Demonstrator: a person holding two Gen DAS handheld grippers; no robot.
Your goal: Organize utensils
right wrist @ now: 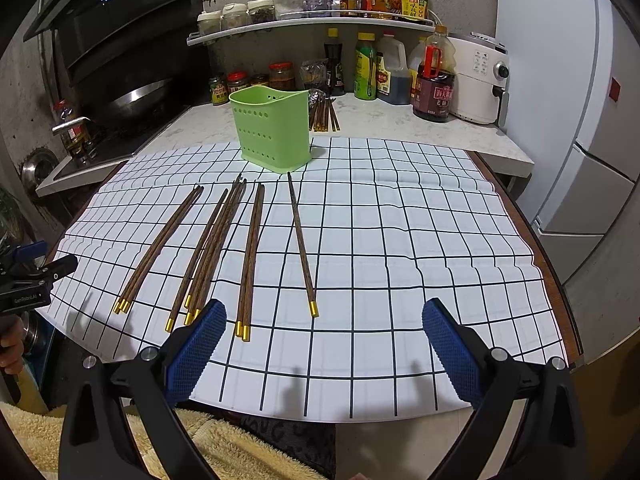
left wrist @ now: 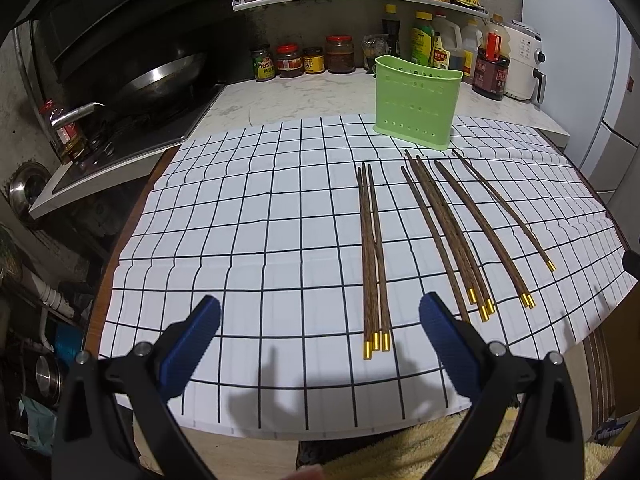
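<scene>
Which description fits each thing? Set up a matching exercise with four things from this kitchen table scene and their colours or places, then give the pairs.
Things:
1. holder
2. chopsticks
3. cloth
4. air fryer

Descriptions:
A. white, on the counter at the back right
B. white with a black grid
C. green, standing upright
D. brown with gold ends, lying flat

Pairs: 1-C, 2-D, 3-B, 4-A

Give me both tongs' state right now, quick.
Left tongs: open, holding nothing.
Right tongs: open, holding nothing.
</scene>
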